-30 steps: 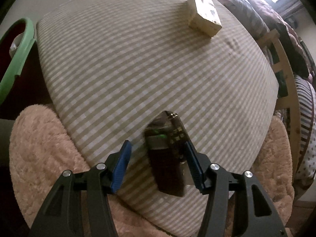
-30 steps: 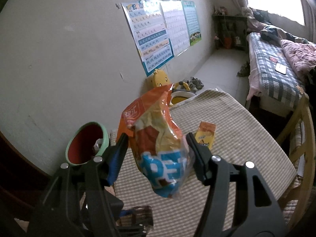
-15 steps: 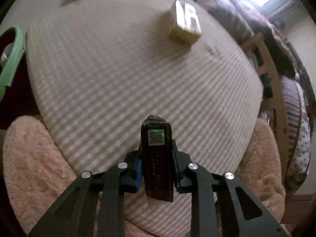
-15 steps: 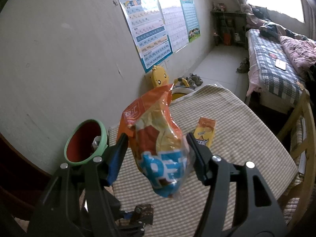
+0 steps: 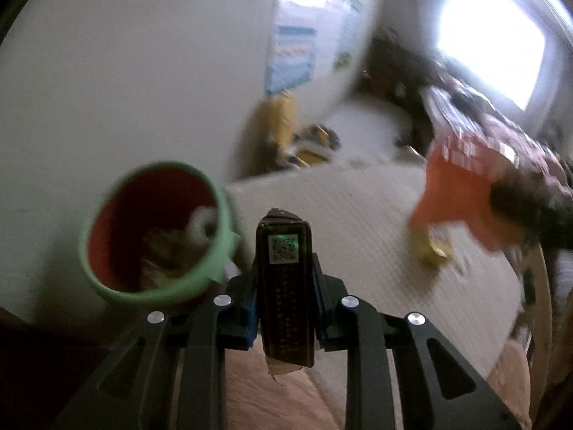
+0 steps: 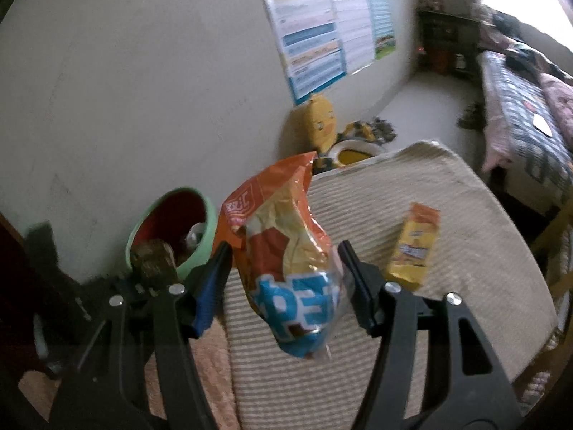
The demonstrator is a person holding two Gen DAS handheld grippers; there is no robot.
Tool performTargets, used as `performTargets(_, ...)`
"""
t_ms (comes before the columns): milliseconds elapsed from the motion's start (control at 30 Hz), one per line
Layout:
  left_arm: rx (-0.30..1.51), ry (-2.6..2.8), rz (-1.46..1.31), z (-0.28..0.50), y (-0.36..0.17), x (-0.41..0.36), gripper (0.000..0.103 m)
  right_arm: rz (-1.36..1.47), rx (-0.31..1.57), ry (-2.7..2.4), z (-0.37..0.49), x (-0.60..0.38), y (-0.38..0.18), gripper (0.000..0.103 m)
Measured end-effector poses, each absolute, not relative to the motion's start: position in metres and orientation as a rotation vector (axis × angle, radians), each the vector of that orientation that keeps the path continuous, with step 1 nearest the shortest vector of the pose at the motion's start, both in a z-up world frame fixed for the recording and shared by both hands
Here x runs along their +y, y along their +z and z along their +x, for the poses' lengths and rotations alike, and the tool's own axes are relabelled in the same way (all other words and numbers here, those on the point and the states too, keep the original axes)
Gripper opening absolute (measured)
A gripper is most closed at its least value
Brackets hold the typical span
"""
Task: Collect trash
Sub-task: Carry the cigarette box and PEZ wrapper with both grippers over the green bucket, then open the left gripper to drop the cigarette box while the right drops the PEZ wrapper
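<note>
The left gripper had its fingers clamped on a dark wrapper standing upright between them. The right gripper pinched an orange and blue snack bag between its fingers. Beyond the left fingers, slightly to their left, stood the green-rimmed bin. Beyond the right fingers a yellow packet lay on the striped surface.

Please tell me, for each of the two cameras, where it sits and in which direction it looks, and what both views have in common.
Left wrist: sits on the left gripper, looking along its fingers, shut on a dark wrapper, toward the green-rimmed bin.
Right wrist: sits on the right gripper, which holds an orange snack bag, looking over the checked table; the left gripper appears lower left.
Shared: bin, table, yellow packet, wall posters.
</note>
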State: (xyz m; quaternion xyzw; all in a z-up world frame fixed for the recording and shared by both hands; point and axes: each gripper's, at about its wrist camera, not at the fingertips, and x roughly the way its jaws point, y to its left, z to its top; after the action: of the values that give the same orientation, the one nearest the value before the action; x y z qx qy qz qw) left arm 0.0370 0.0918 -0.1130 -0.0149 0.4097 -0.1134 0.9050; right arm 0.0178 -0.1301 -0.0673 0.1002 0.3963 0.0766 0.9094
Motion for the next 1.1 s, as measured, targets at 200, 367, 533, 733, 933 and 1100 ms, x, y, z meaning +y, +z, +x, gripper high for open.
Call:
performTargets(200,0.799,-0.125,-0.111,0.078,-0.106,0.155,0.021,0.240,0.913,0.288,0.061,-0.071,-0.102,0.059)
performTargets(367,0.776,-0.044,-0.147,0.116,-0.112,0.202,0.021,0.233,0.965,0.348,0.120,-0.015,-0.122,0.059)
performTargets(533,0.776,-0.001,-0.152,0.147,-0.120,0.232,0.022,0.151,1.034,0.379,0.167,0.035,-0.141,0.059)
performTargets(733,0.761,0.026,-0.157,0.164,-0.125,0.244,0.043,0.105,1.032,0.418,0.193,0.061,-0.147,0.071)
performTargets(933,0.658,0.041,-0.139,0.148,-0.102,0.235,0.087,0.122,0.944,0.369,0.181,0.041,-0.130,0.086)
performTargets(1100,0.541,0.070,-0.083,0.121,-0.057,0.202,0.095,0.082,0.791,0.245,0.138,0.001,-0.101,0.088)
